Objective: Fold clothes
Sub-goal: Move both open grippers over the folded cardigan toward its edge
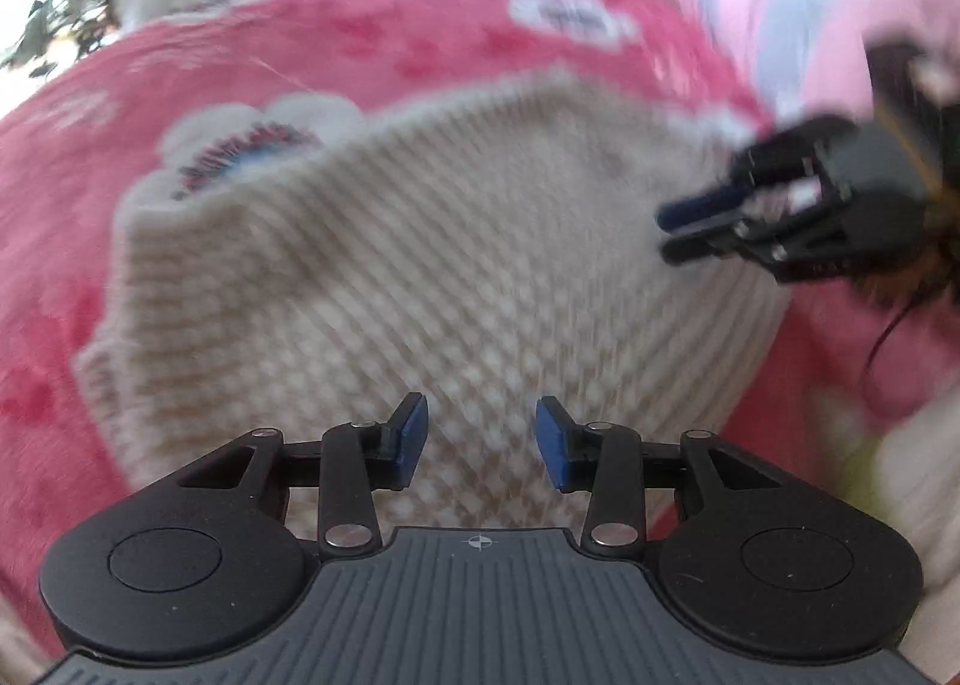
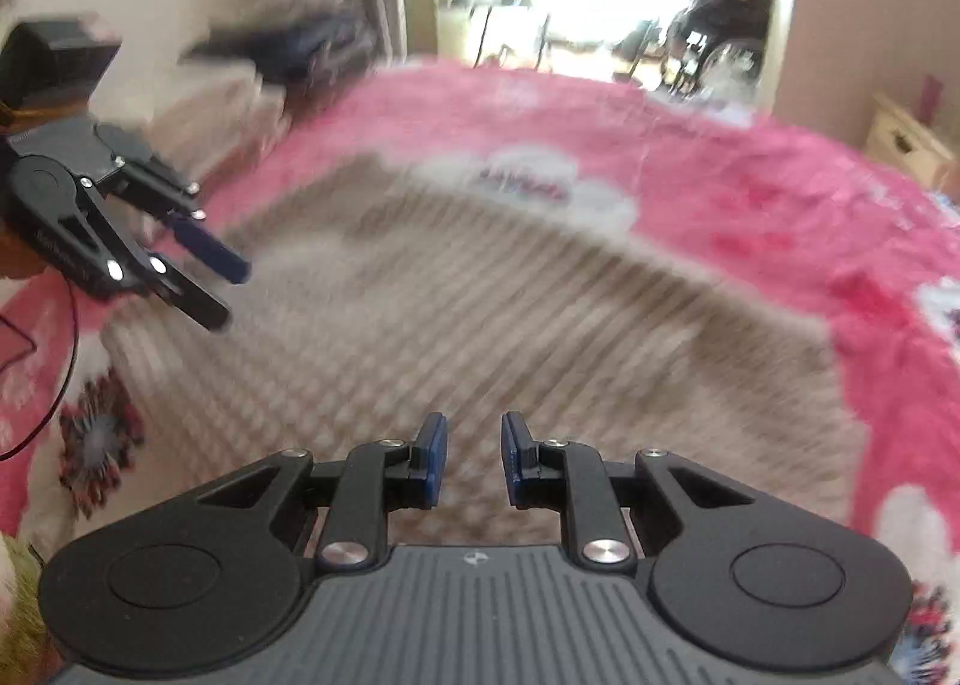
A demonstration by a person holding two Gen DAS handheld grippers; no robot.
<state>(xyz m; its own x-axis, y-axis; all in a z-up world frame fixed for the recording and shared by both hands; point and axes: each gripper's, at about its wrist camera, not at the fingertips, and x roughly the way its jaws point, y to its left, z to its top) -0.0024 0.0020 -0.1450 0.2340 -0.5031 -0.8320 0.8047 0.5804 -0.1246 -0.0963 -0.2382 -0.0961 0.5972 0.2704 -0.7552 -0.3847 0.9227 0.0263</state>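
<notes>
1. Nothing readable anywhere, honestly. The white cloud-shaped patches on the fluffy pink blanket [image 1: 252, 151] have dark print on them, but it's way too blurred to make out.
2. Only sign: a small crosshair mark on the ribbed grey gripper body [image 1: 478, 542], no lettering beside it.

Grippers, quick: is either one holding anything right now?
Left gripper: open, empty, over the knit sweater.
Right gripper: open narrowly, empty.
</notes>
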